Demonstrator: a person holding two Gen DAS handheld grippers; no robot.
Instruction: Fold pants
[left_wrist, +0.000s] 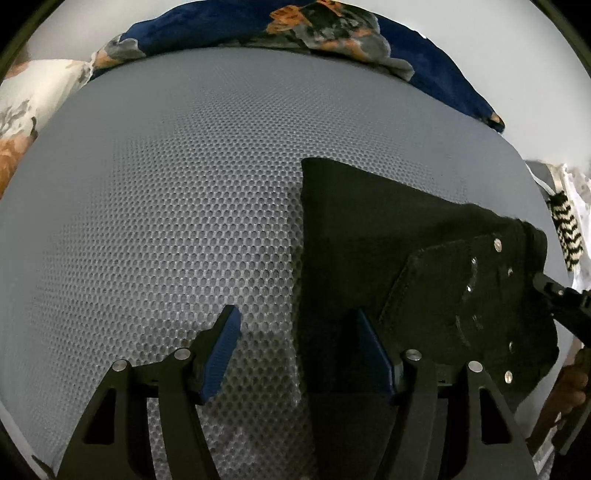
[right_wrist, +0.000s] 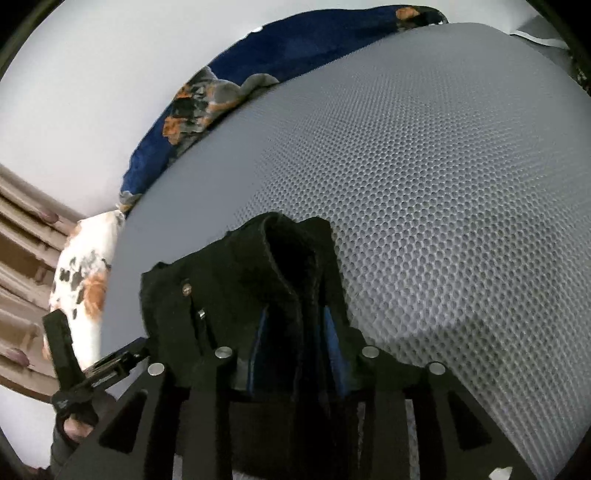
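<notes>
Black pants (left_wrist: 369, 221) lie folded on a grey honeycomb mat (left_wrist: 147, 184), with the riveted waistband and pocket toward the right. My left gripper (left_wrist: 295, 317) is open and points down over the pants' left edge, one blue pad above the mat and the other above the cloth. It holds nothing. In the right wrist view a raised fold of the pants (right_wrist: 221, 288) stands between the blue pads of my right gripper (right_wrist: 295, 328), which are slightly apart and do not clamp it. The right gripper's fingertip (left_wrist: 541, 278) touches the waistband at the right edge.
The mat (right_wrist: 443, 184) stretches far beyond the pants. A blue floral blanket (left_wrist: 332, 22) is bunched along its far edge, beside a white floral pillow (right_wrist: 85, 280). A black-and-white striped item (left_wrist: 567, 229) lies off the mat's right side. A hand (right_wrist: 74, 424) holds the left gripper.
</notes>
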